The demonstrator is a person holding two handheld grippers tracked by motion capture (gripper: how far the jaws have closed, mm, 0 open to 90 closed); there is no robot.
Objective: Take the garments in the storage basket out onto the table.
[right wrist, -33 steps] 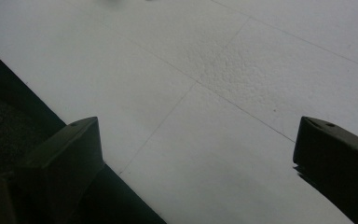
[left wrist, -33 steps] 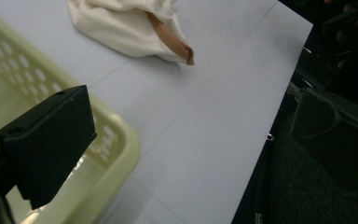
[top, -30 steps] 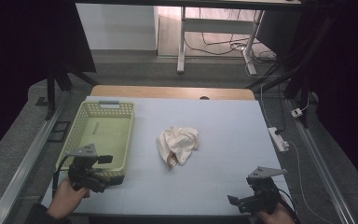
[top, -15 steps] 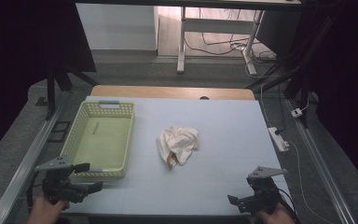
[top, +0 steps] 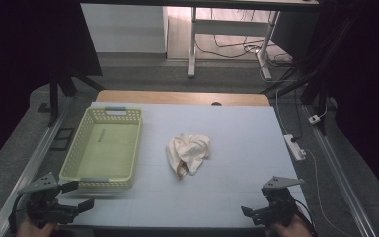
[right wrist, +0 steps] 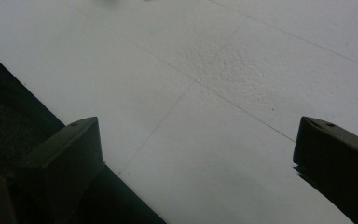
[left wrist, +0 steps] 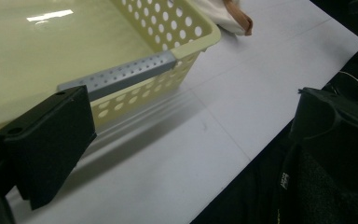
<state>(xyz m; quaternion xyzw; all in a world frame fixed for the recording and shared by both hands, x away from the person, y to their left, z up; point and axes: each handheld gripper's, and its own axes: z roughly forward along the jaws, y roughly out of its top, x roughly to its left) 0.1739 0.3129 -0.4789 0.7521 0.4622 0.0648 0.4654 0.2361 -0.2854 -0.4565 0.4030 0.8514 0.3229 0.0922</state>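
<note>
I see a pale table (top: 237, 133) from above, with my two grippers at its near edge. My left gripper (top: 76, 197) sits at the near left corner, just off the near end of a yellow-green basket (top: 103, 148). Its jaws are spread apart and hold nothing. In the left gripper view, one jaw lies close to the basket's (left wrist: 74, 42) grey handle strip, and the other hangs past the table's (left wrist: 223, 112) near edge, over dark floor. I cannot tell whether the first jaw touches the basket.

My right gripper (top: 249, 213) rests at the near right, by the edge. Its jaws are wide apart and empty. In the right gripper view they frame bare table (right wrist: 223, 93), with the near edge cutting across the lower left.

A crumpled white cloth (top: 188, 153) lies near the middle of the table, well apart from both grippers. It sits just to the right of the basket, with a gap between them. In the left gripper view, a bit of the cloth (left wrist: 223, 16) shows beyond the basket's far corner.

Open table runs from the cloth to the right edge and down to the near edge. A white power strip (top: 295, 146) lies along the right edge.

Half a second ago my left gripper was farther left, off the table's corner; it has come inward slightly. The right gripper, basket and cloth have not moved.
</note>
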